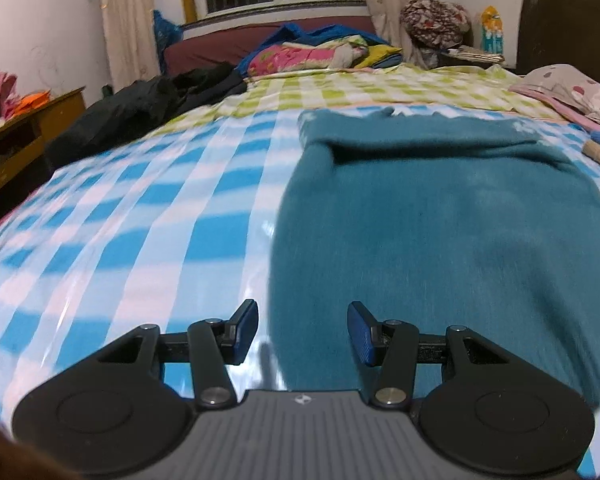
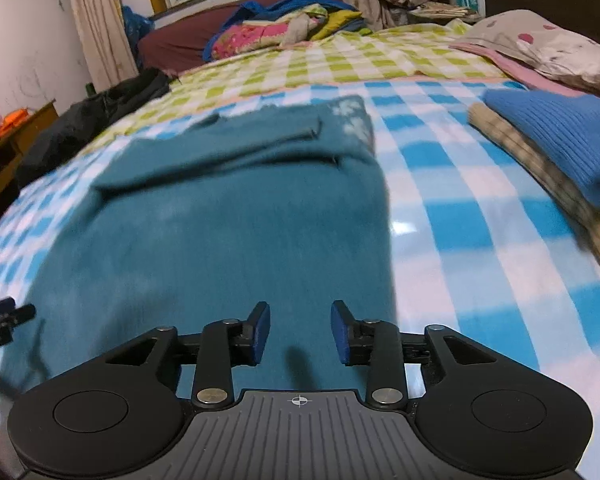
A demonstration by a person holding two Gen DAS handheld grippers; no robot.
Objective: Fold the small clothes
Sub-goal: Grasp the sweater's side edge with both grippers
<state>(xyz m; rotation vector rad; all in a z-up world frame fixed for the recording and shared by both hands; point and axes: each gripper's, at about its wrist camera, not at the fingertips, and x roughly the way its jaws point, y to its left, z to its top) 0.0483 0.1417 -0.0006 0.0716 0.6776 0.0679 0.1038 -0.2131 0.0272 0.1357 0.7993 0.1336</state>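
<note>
A teal knit garment (image 1: 440,216) lies flat on the blue-and-white checked bed cover (image 1: 140,220), sleeves folded across its upper part. My left gripper (image 1: 303,332) is open and empty, hovering over the garment's near left edge. In the right wrist view the same garment (image 2: 228,216) fills the middle. My right gripper (image 2: 300,334) is open and empty above the garment's near right part, close to its right edge. The tip of the left gripper (image 2: 4,318) shows at the far left of the right wrist view.
A stack of folded clothes, a blue knit (image 2: 560,140) on a beige checked piece (image 2: 540,176), lies at the right. A pillow (image 2: 548,48) is at the far right. Black clothing (image 1: 140,108) and a wooden desk (image 1: 20,140) are at the left. Piled bedding (image 1: 320,52) lies at the back.
</note>
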